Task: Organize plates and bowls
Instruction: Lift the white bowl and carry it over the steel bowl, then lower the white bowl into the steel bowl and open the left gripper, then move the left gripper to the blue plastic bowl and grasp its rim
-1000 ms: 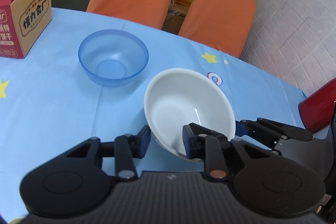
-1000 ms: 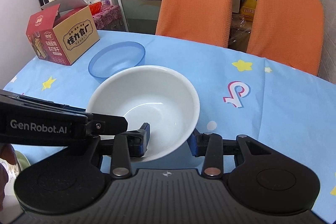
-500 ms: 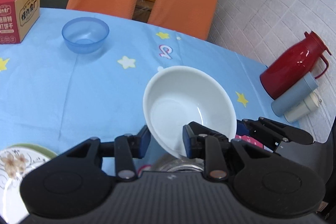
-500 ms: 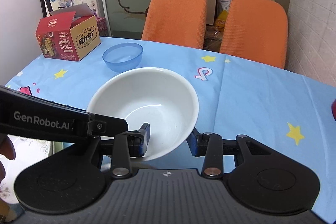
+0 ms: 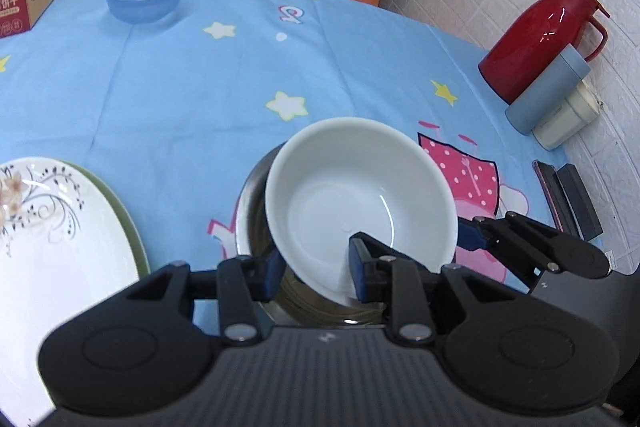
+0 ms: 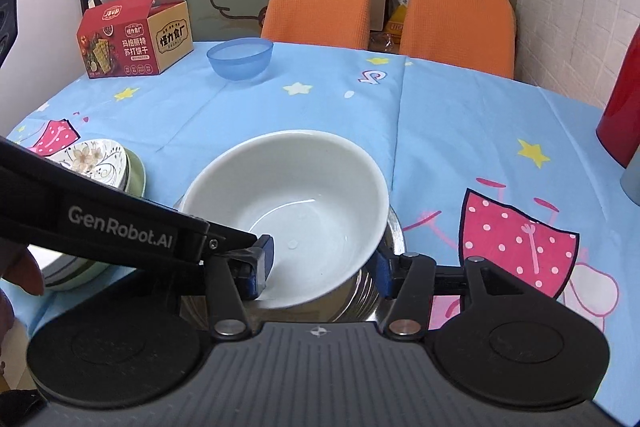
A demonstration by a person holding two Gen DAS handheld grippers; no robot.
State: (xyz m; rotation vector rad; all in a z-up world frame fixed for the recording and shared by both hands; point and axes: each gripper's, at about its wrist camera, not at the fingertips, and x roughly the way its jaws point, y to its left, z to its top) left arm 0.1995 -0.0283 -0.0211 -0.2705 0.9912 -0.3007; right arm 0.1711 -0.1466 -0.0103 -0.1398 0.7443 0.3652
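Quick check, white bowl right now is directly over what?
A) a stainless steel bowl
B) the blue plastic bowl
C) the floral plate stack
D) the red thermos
A: the white bowl, gripped at its rim by both the left gripper and the right gripper, sits tilted above the stainless steel bowl, whose metal rim shows beneath it in both wrist views.

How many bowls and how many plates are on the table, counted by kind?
Bowls: 3 (white bowl, blue bowl, steel bowl)
Plates: 2 (floral plate on a green plate)
Total: 5
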